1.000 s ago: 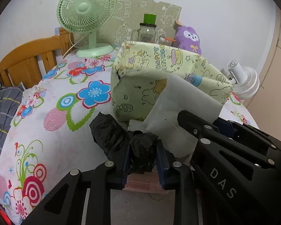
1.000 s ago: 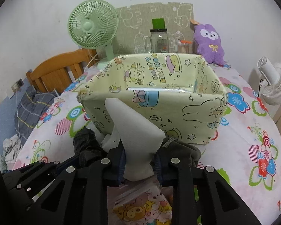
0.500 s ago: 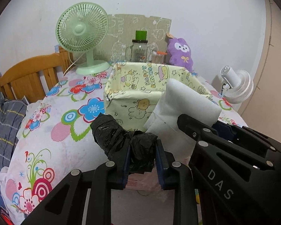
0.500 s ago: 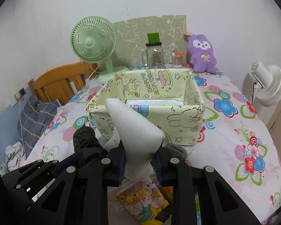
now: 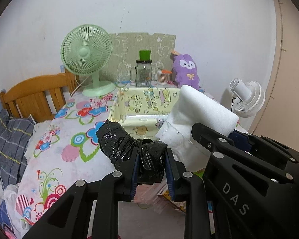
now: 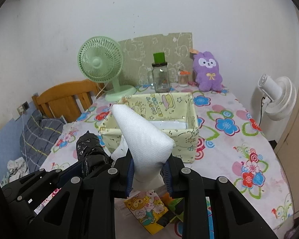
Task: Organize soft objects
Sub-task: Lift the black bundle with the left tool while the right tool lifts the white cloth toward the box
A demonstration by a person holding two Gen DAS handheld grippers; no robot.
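Grippers side by side, lower frame: left gripper (image 5: 151,164) clamped on black wrapped bundle (image 5: 117,139), right gripper (image 6: 148,174) pinching white foam roll (image 6: 143,137), both raised, likely to clear rim of fabric bin (image 6: 191,137) ahead.

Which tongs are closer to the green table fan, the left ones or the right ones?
Left. The left tongs, shut on the black wrapped bundle, sit on the green fan side. The right tongs, shut on the white foam roll, are beside them, farther from it.
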